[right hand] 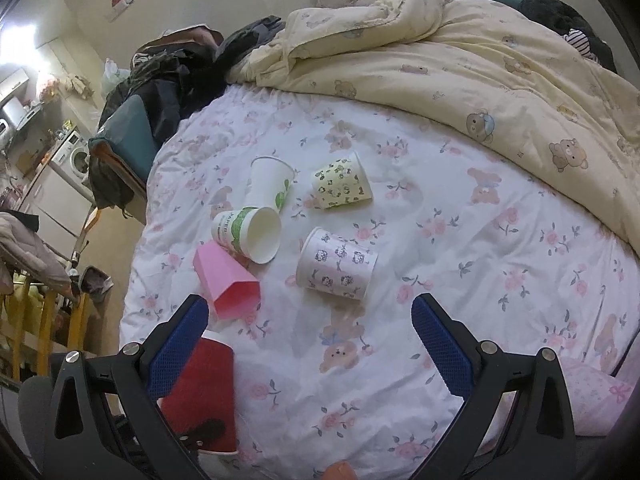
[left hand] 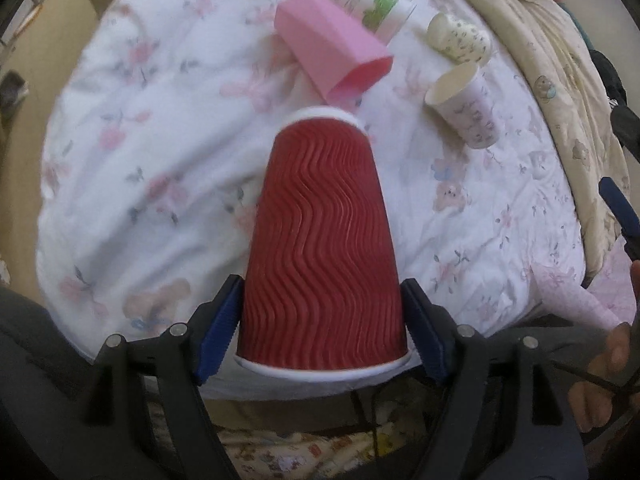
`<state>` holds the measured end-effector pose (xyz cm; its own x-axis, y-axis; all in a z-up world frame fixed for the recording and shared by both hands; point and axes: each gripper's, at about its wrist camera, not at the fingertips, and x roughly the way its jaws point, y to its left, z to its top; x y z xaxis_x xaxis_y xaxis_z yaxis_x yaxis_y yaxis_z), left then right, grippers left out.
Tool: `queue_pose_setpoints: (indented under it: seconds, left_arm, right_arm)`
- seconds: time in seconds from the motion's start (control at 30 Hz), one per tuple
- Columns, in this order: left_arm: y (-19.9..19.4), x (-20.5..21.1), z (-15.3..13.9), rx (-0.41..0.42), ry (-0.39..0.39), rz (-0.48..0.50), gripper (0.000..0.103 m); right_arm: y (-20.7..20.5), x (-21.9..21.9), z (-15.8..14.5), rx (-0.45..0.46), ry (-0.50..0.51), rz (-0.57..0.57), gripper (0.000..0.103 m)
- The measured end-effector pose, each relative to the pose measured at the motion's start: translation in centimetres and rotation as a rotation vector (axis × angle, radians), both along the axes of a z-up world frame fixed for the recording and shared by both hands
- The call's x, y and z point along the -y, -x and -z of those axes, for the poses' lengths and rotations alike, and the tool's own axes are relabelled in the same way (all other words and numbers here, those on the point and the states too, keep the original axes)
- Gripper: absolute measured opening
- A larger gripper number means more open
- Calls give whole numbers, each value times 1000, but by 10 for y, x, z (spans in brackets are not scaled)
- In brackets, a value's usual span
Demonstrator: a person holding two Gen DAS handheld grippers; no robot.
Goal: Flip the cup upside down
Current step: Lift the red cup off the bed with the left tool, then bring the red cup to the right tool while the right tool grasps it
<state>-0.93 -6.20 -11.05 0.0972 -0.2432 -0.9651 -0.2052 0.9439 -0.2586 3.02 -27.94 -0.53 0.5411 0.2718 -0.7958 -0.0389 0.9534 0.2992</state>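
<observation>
Left wrist view: left fingers (left hand: 219, 330) clamp the red cup (left hand: 320, 256); right fingers (right hand: 180, 344) spread wide, empty.

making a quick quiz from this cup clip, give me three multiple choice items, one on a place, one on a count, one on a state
1. Where is the pink cup relative to the red ribbed cup?
A. stacked inside it
B. on the bedsheet just beyond it
C. on the yellow duvet

2. How many cups lie on the bedsheet apart from the red one?
A. two
B. three
C. five

3. What is the right gripper doing?
A. open, holding nothing
B. shut on the pink cup
C. shut on the red cup

Answers:
1 B, the left wrist view shows pink past the red cup's far end.
2 C, the right wrist view shows five.
3 A, its fingers stand wide apart over bare sheet.
</observation>
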Motion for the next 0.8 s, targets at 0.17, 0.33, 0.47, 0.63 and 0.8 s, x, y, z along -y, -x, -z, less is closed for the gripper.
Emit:
queue_pose_setpoints:
  seconds: [0.17, 0.33, 0.47, 0.63, 0.8]
  left_arm:
    - [-1, 0, 6, -5, 1, 14, 78]
    - [-2, 4, -1, 1, -20, 47, 87]
    - [2, 4, -12, 6, -8, 63, 87]
    - [19, 0, -48, 89, -4, 121, 87]
    - [15, -32, -73, 192, -82, 110, 87]
  right_arm:
    - [-3, 0, 4, -19, 7, 2, 103]
    - [-3, -1, 4, -13, 11, -4, 103]
    - [-6, -3, 7, -30, 1, -8, 103]
    - [-5, -4, 6, -33, -8, -22, 103]
    - [-1, -10, 3, -7, 18, -49, 103]
